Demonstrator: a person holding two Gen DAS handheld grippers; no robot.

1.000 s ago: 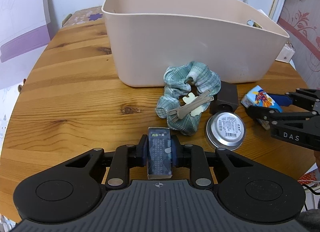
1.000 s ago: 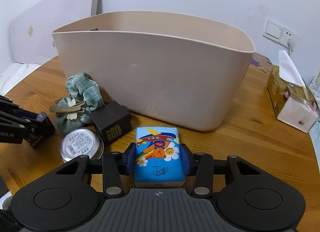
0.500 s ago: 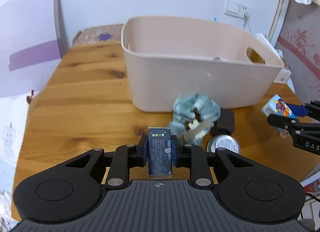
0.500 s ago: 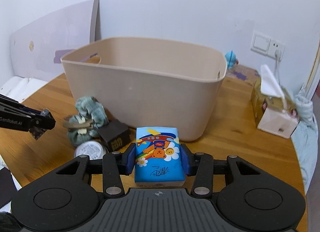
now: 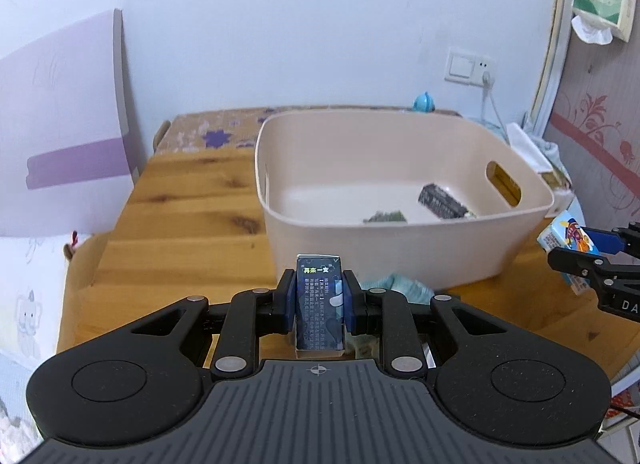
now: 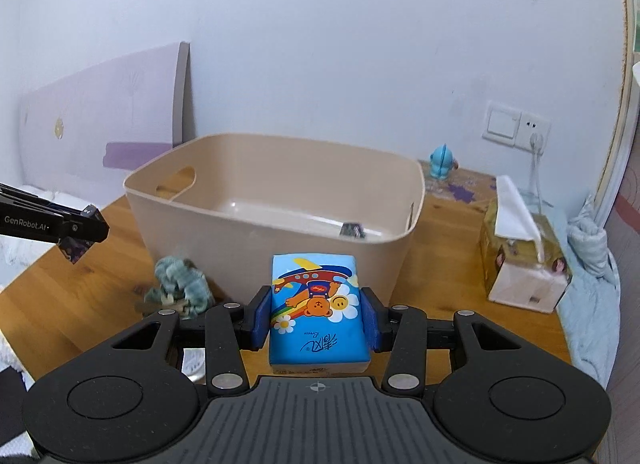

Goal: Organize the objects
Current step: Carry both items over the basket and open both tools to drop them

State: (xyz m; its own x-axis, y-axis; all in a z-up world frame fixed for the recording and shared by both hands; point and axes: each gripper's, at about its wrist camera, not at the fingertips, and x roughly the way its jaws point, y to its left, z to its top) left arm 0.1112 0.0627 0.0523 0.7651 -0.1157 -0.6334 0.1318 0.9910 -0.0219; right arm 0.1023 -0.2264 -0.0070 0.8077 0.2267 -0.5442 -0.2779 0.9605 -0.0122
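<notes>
Both grippers hang above the tabletop [image 5: 192,232], each carrying something toward the big beige bin [image 5: 400,232]. The left gripper [image 5: 319,304] has its jaws pinched narrow on a small dark box [image 5: 320,304] with printed text, held upright so its slim sides sit flat against the blue pads. The right gripper [image 6: 316,316] has its jaws set wider, clamped on a blue tissue pack [image 6: 318,312] with a cartoon bear, gripped across its width so the soft pack does not fold.

Each load sits just short of the bin's near wall, high enough that the inside shows: a dark ridged thing [image 5: 442,199] and a smaller dark scrap [image 5: 384,216] lie on its floor, so I judge some sorting is already done. That height makes sense, since both loads need to clear the rim before being let go.

A teal scrunchie [image 6: 180,284] rests on the tabletop against the bin's near wall, not yet put away. A tissue box [image 6: 524,260] stands off to the right, well apart from the bin.
</notes>
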